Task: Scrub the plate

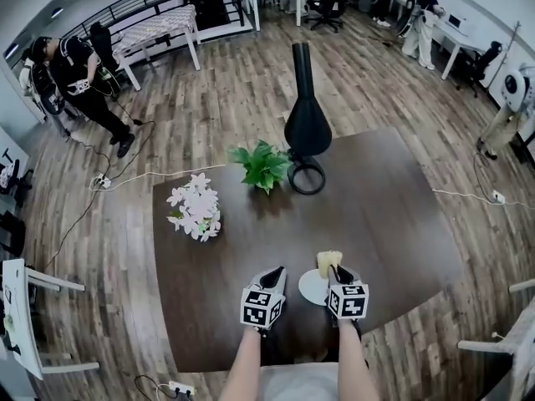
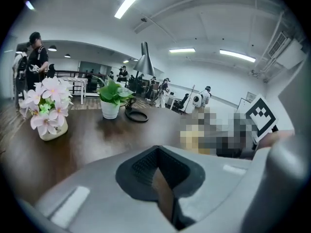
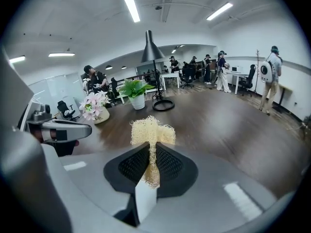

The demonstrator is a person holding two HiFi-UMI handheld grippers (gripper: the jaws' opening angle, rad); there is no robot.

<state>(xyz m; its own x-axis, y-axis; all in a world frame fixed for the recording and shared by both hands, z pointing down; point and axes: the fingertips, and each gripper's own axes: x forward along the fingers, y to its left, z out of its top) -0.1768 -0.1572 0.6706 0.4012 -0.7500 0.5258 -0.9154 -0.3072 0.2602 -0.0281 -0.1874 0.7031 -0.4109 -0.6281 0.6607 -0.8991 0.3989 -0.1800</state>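
One scrubber (image 3: 151,130) in level right gripper (image 3: 149,154)

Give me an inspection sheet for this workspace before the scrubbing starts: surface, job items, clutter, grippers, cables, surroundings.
Surface: dark wooden table, bare around the plate.
Job's things: plate is white, near the front edge; pale fibrous scrubber at its far rim.
Clutter: flower vase, potted plant, black lamp, all farther back.
Grippers: left gripper shut, empty, beside the plate; right gripper shut on the scrubber.
Cables: white cable on the floor left of the table; another at right.
Surroundings: wood floor, white tables, people standing well away.
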